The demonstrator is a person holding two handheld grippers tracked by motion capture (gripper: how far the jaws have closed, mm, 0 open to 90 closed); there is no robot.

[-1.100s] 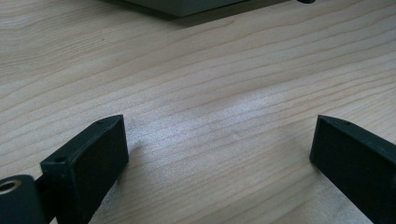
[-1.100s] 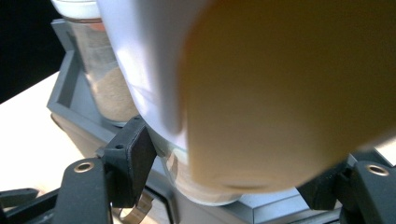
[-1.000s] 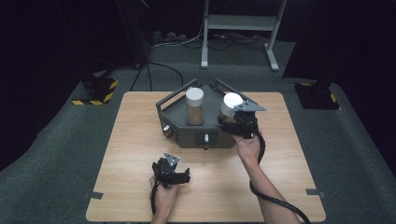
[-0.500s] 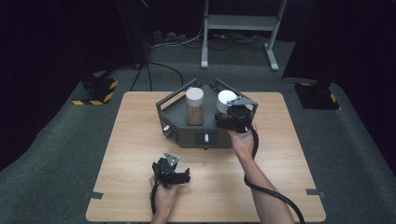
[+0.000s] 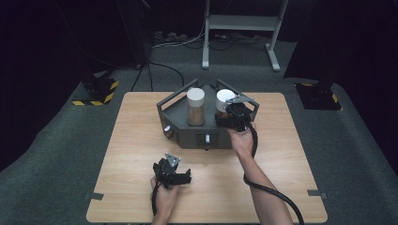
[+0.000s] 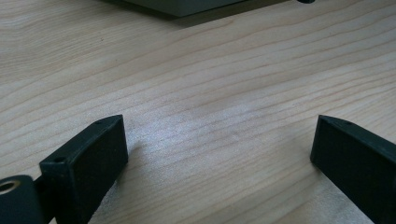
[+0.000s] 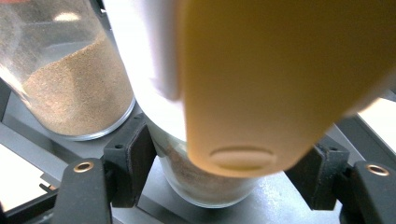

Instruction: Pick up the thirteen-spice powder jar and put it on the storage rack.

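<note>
1. Jars are standing in a dark grey rack (image 5: 180, 123) at the far middle of the wooden table (image 5: 141, 140); two of them, both with white lids, are sitting side by side in it.
2. The right gripper (image 5: 233, 115) is reaching into the rack from the person's side and is clamping the right-hand jar (image 5: 225, 97), the one with the white lid nearest that hand.
3. In the right gripper view its two black jaws are pressing against the glass on both sides, low on the jar (image 7: 205, 182), which is resting on the rack's grey floor (brown powder is showing through the glass at the bottom).
4. A tan, rounded flap (image 7: 280, 79) is hanging in front of the jar's white upper part, very close to the lens and blurred, so what it is cannot be told.
5. The neighbouring jar (image 7: 70, 79) is standing just beside the gripped one, about half full of sandy brown powder; from above it is the taller-looking left jar (image 5: 195, 107).
6. The left gripper (image 5: 172, 172) is lying low over the near part of the table, well apart from the rack, held by the person's left hand.
7. Its jaws are standing wide apart with bare wood between them (nothing gripped), and the rack's front edge (image 6: 187, 5) is showing at the top of the left gripper view.
</note>
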